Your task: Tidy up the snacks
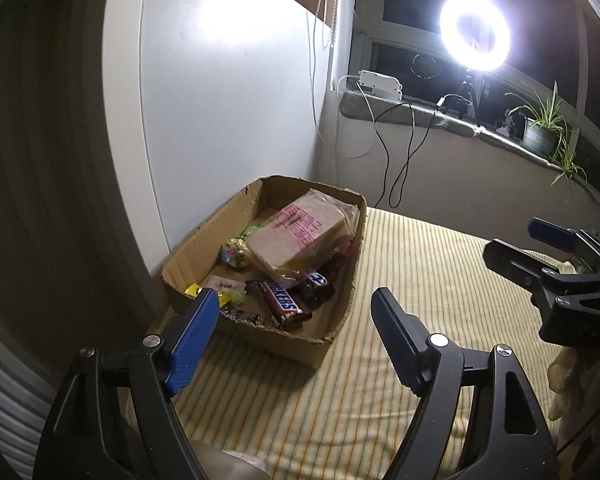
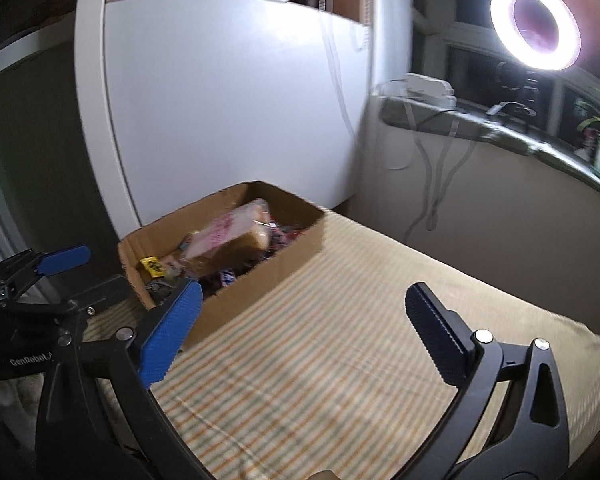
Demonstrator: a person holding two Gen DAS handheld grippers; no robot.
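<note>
Both the left gripper (image 1: 296,312) and the right gripper (image 2: 300,308) stood wide open and held nothing, while the box (image 1: 204,236) of snacks, with bread (image 1: 300,236) and a Snickers (image 1: 284,304) inside, sat just ahead of them on the striped cloth (image 1: 420,280).

Cardboard box (image 1: 204,248) is being positioned on striped cloth (image 1: 420,280), at far-left corner, against the cabinet panel (image 1: 228,100). In box: wrapped bread pack (image 1: 300,236) is lying on top toward the rear; Snickers bar (image 1: 284,304) in front of it. Windowsill (image 1: 420,114) is running behind, w/ ring light (image 1: 475,30) & potted plant (image 1: 540,132) on it.
</note>
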